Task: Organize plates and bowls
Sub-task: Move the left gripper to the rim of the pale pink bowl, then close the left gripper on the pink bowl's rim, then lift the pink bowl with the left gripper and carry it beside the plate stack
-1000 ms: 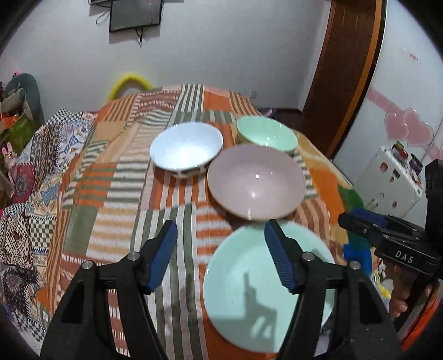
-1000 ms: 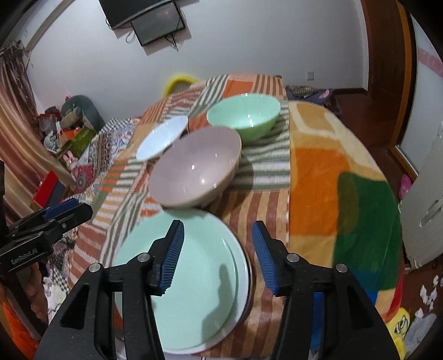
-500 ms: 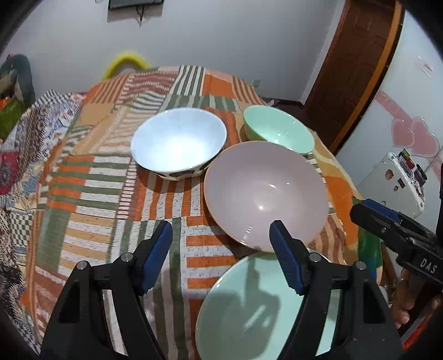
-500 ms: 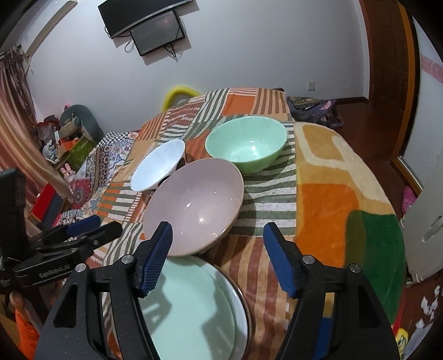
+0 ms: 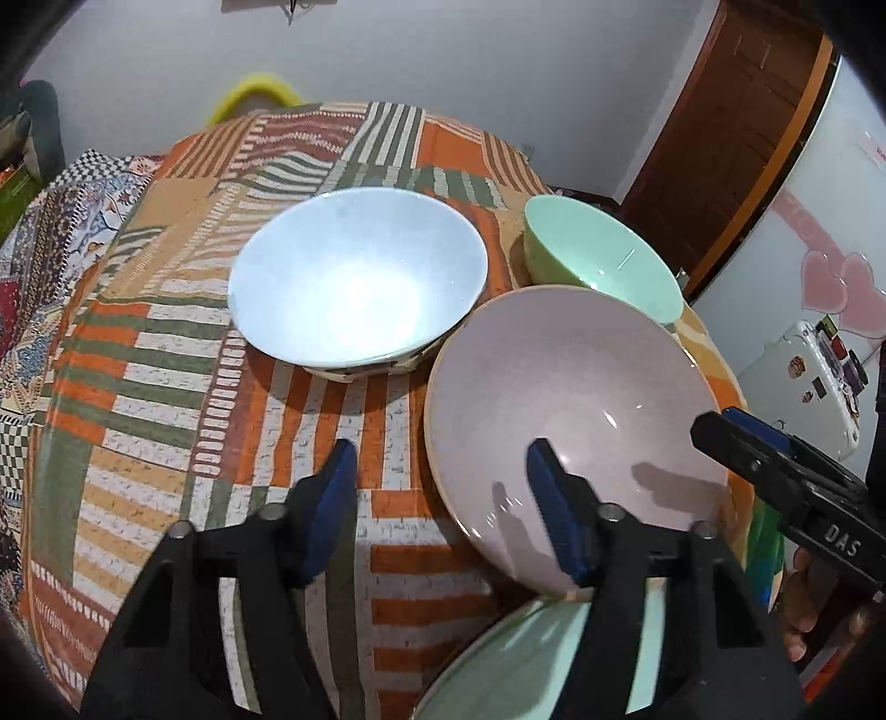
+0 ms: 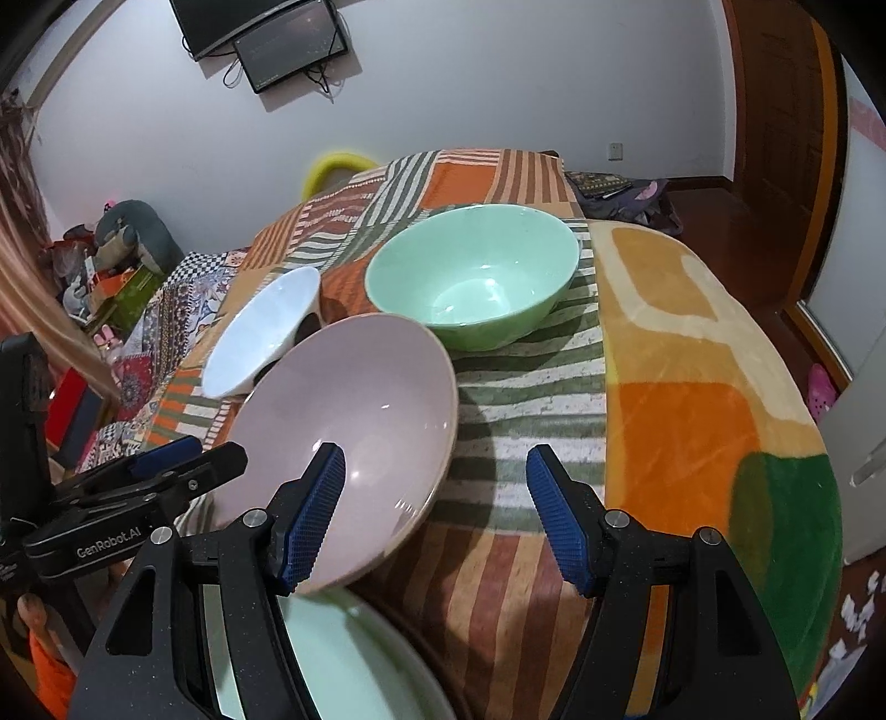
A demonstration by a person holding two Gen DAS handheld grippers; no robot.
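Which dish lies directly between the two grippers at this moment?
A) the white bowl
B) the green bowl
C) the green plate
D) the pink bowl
D: the pink bowl lies with the left gripper at one rim and the right gripper at the other.

Pink bowl (image 5: pixel 576 399), white bowl (image 5: pixel 354 282), mint bowl (image 6: pixel 470 271), perhaps mint plate (image 6: pixel 343 664), striped orange cloth (image 5: pixel 183 399)

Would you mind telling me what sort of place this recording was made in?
Most likely a room in someone's home, perhaps a bedroom or living room. A patchwork blanket covers the surface under the bowls, a screen hangs on the wall, and stuffed toys and clutter sit in the corner.
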